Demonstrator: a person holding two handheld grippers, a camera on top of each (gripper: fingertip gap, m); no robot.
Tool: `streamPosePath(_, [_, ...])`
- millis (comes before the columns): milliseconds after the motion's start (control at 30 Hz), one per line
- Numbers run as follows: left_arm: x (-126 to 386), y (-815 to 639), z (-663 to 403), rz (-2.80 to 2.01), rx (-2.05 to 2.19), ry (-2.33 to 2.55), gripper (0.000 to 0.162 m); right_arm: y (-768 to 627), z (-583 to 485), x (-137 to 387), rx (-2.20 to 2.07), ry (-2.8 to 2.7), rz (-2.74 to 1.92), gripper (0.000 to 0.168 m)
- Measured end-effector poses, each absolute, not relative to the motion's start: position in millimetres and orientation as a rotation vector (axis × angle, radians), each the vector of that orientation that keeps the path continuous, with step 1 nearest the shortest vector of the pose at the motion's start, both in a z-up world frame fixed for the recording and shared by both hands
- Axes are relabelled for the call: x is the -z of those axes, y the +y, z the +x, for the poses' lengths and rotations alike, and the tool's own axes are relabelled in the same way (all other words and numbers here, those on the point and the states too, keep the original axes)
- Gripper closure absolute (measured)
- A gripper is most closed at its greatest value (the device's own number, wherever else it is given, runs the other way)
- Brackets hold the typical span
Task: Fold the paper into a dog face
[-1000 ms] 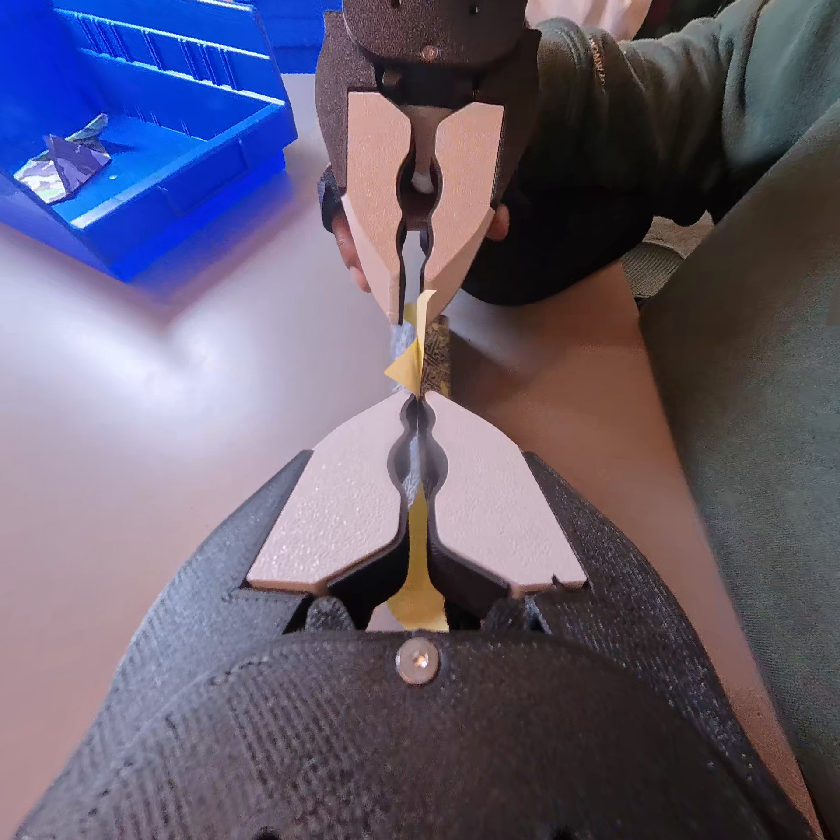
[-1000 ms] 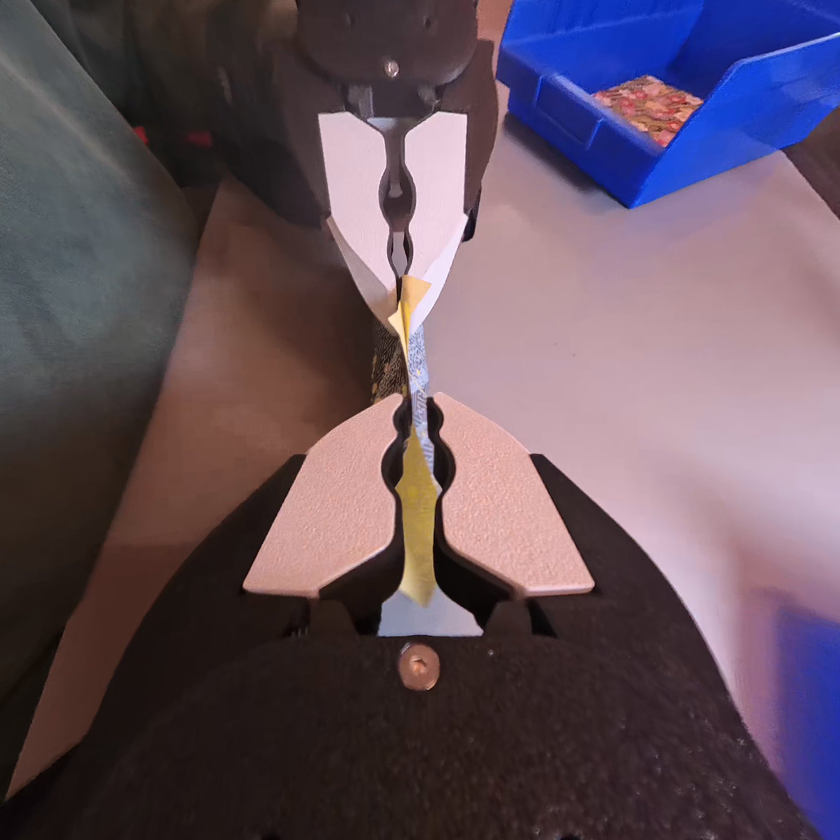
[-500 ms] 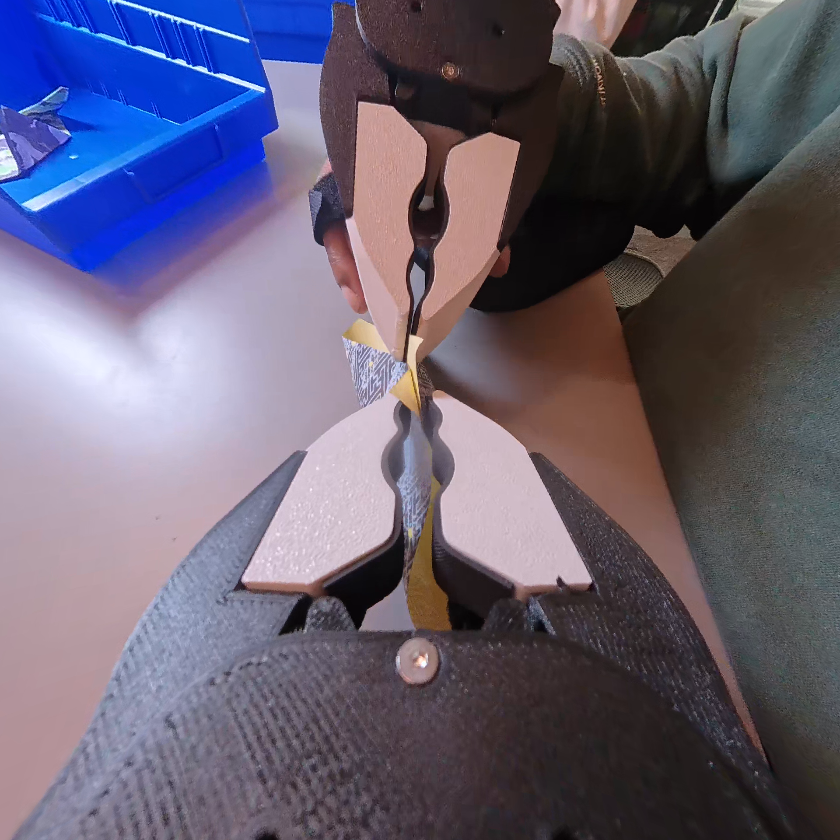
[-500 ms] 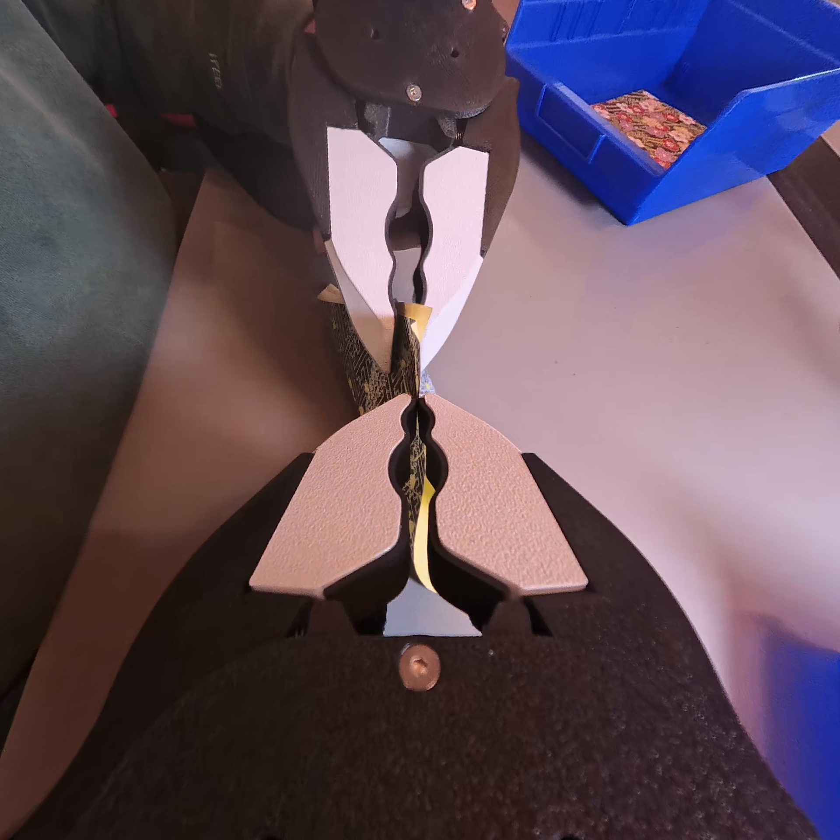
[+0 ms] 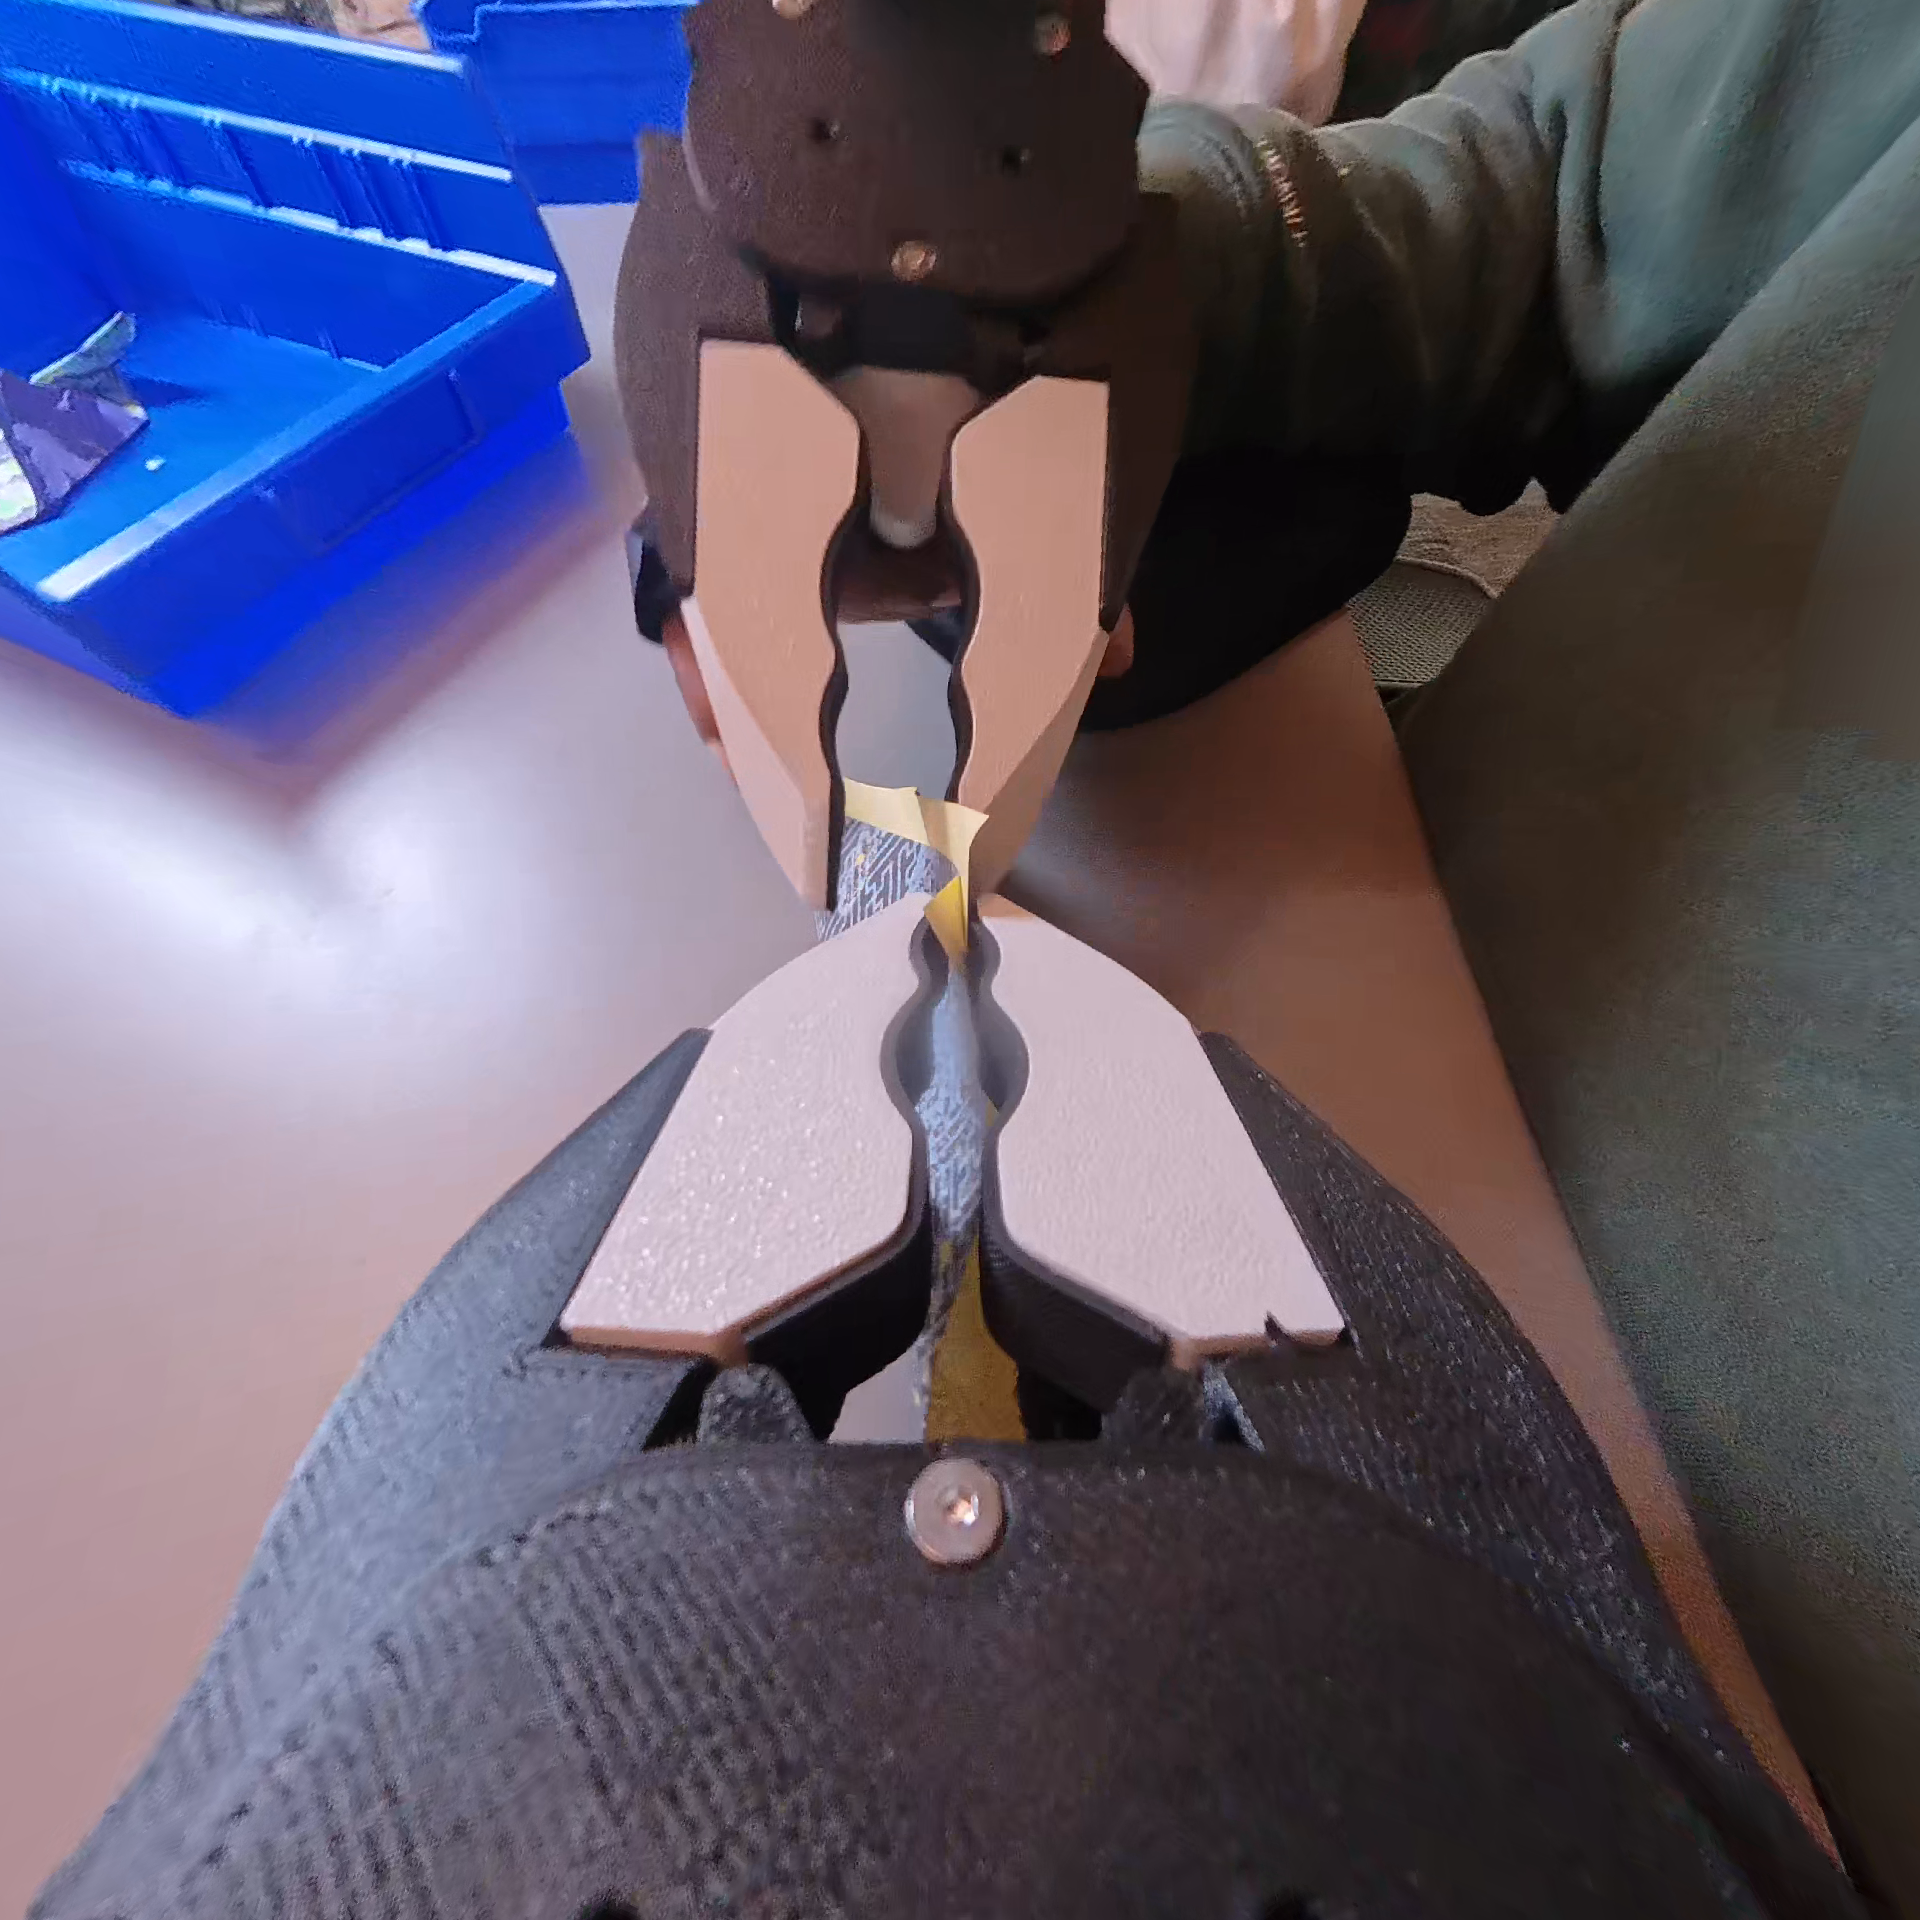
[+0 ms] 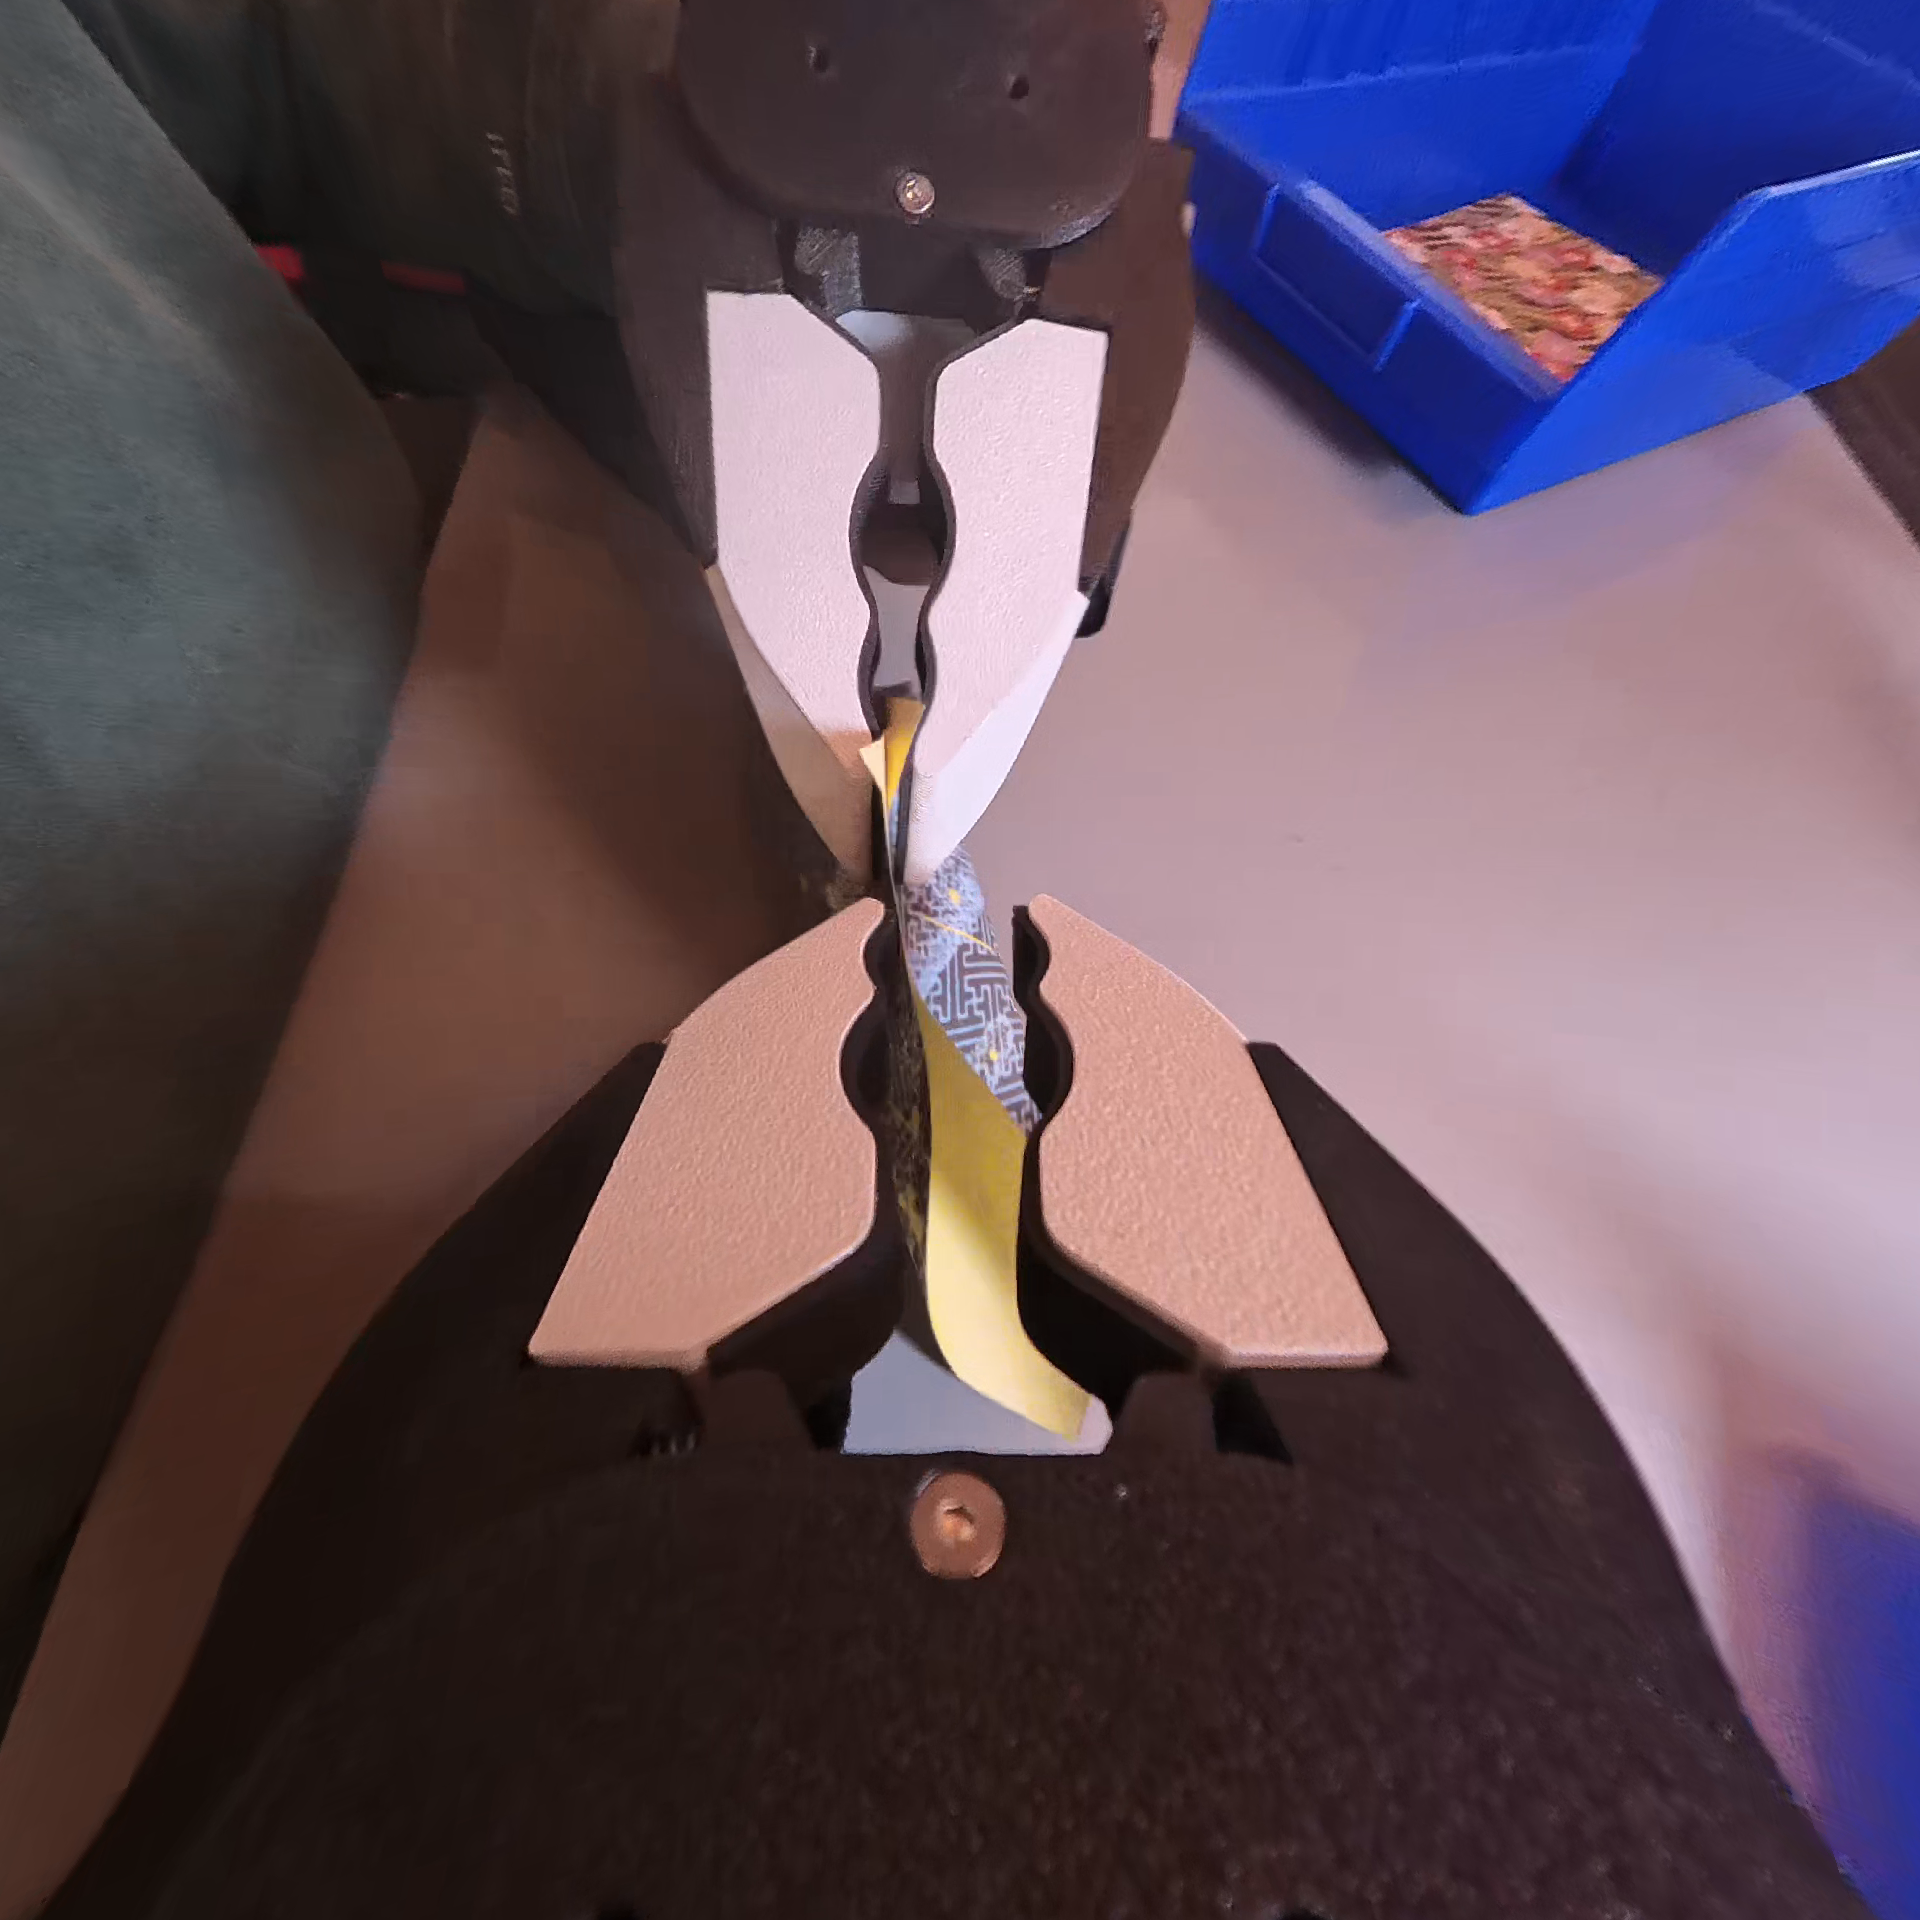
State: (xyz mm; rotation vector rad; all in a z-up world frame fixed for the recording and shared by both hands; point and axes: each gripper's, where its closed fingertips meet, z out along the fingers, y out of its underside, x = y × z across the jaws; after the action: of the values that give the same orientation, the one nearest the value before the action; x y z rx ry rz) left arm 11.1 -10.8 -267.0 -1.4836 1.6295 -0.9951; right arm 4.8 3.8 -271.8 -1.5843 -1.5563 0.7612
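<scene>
Paper [image 5: 954,1101] at centre frame between two facing claws, left claw [image 5: 953,951] below, right claw [image 5: 902,862] above, bin [image 5: 312,416] on worktop [image 5: 312,987] at upper left, sleeve [image 5: 1507,260] at upper right, folded scrap [image 5: 62,436] in bin.

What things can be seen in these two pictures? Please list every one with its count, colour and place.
paper: 1, blue patterned on one side and yellow on the other, held up between the two grippers above the table
blue bin: 1, blue, on the table to the far left in the left wrist view, with one dark folded paper inside
second blue bin: 1, blue, far right in the right wrist view, with one red flowery sheet inside
table: 1, pale grey, under everything
green sleeve: 1, dark green, behind the right gripper
left gripper: 1, black with beige pads, jaws shut on the paper
right gripper: 1, black with beige pads, jaws open around the paper
</scene>
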Motion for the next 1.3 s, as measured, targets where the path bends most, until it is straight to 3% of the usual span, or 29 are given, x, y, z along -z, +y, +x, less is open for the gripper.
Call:
streamPosePath(167, [264, -12, 12, -1.436, 0.976, 1.637, 0.157, -4, 1, 277, -0.767, -1.616, -1.572, 0.168])
streamPosePath(333, [261, 5, 5, -1.486, 0.914, 1.542, 0.145, 8, 7, 273, -0.744, -1.525, -1.623, 0.168])
streamPosePath(567, [259, 15, 2, -1.525, 0.877, 1.463, 0.162, 13, 8, 274, -0.732, -1.477, -1.661, 0.168])
streamPosePath(1033, [254, 2, 9, -1.467, 1.001, 1.503, 0.162, 7, 4, 275, -0.744, -1.515, -1.628, 0.168])
streamPosePath(1167, [258, 9, 4, -1.548, 1.041, 1.46, 0.162, 14, 9, 269, -0.717, -1.469, -1.615, 0.156])
streamPosePath(1300, [260, 11, 3, -1.579, 1.059, 1.445, 0.162, 16, 13, 258, -0.704, -1.435, -1.571, 0.164])
